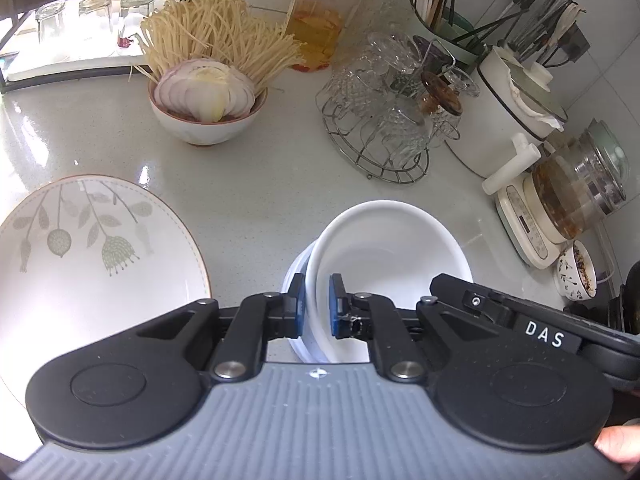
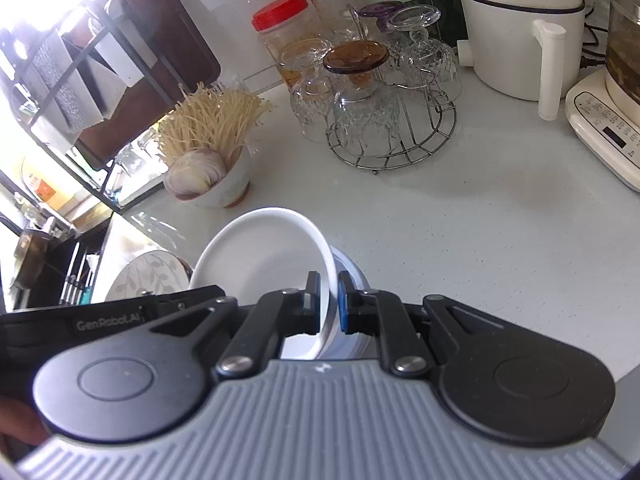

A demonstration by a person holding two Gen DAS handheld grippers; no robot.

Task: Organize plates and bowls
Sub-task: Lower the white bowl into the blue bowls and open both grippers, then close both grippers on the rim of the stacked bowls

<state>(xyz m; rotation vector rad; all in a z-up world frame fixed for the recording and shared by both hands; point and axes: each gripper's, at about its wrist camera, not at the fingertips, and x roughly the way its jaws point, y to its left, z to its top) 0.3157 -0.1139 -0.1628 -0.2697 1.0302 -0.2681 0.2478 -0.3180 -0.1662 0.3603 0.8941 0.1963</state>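
The bowl [image 1: 384, 256] held between the grippers is plain white, with a pale blue tint on its outer wall. The plate [image 1: 92, 248] is white with grey-green leaf and flower drawings and a thin brown rim line. The jar [image 1: 320, 20] has a red lid and yellow content. The onion slices [image 1: 204, 90] are white with purple edges. The small cup [image 1: 576, 276] is white with dark leaf marks.

Open pale speckled countertop [image 1: 256, 176] lies beyond the tilted white bowl [image 1: 392, 248], wide enough to pass through. On the far side a small bowl of sliced onion and enoki mushrooms [image 1: 204, 100] and a wire rack of upturned glasses [image 1: 384, 120] block the way. A leaf-patterned white plate [image 1: 92, 248] closes the left; a cream electric kettle base [image 1: 524, 224] closes the right.
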